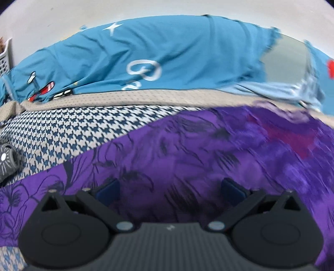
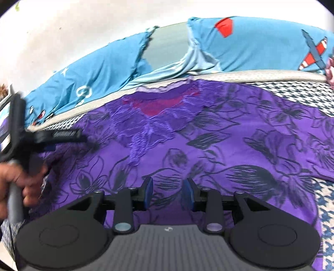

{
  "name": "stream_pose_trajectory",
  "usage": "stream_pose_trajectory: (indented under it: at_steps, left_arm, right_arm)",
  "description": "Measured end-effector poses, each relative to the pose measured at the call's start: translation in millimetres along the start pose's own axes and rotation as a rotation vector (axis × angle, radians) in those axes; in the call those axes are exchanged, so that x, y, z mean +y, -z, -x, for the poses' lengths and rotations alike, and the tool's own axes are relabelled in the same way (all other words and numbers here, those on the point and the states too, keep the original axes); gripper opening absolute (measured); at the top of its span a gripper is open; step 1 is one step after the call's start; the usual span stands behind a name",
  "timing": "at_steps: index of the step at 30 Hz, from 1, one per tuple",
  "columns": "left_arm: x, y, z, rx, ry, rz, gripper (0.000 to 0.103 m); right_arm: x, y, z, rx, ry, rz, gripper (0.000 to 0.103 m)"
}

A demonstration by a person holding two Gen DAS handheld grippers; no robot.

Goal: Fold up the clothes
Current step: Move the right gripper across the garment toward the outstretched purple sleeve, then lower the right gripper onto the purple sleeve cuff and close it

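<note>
Purple floral garment [image 2: 208, 141], thin and smooth with a lacy neckline panel, lies spread flat over the houndstooth bed cover [image 1: 62, 133], blue printed pillows [image 1: 167, 52] behind it. Left gripper [image 1: 170, 190] hovers wide open over the cloth, gripping nothing. Right gripper [image 2: 168, 192] sits partly open, blue pads apart, fabric under them but not pinched; a white slatted basket [image 1: 5, 56] at far left, contents unclear.

Blue pillow [image 1: 167, 54] with white star, plane pictures, lies at back. Second blue pillow [image 2: 261, 43] beside it. Checked bed sheet [image 1: 68, 133] in front. White basket [image 1: 5, 56] far left. White wall [image 1: 62, 14] behind.
</note>
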State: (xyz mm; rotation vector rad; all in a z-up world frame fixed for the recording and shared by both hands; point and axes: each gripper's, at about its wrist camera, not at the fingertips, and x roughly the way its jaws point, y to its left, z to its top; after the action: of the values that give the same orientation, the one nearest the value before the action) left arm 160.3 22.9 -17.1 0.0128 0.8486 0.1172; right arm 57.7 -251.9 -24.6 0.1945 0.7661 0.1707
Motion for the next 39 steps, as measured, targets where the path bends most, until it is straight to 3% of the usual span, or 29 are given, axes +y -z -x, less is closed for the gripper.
stream_pose_trajectory:
  at_steps: [8, 25, 32, 39]
  left_arm:
    - [-9.9, 33.6, 37.3, 0.018, 0.038, -0.088, 0.103]
    - [-12.3, 90.7, 80.0, 0.06, 0.084, -0.087, 0.103]
    - [-5.3, 101.8, 94.2, 0.06, 0.102, -0.047, 0.103]
    - [-0.1, 107.7, 102.2, 0.049, 0.096, -0.035, 0.103]
  right_arm:
    - [-20.5, 0.5, 9.6, -0.021, 0.072, -0.048, 0.033]
    - [-64.5, 6.1, 49.8, -0.042, 0.218, -0.178, 0.033]
    - [-96.3, 8.6, 75.5, -0.025, 0.241, -0.259, 0.033]
    - [-138.6, 16.7, 96.1, -0.029, 0.32, -0.364, 0.033]
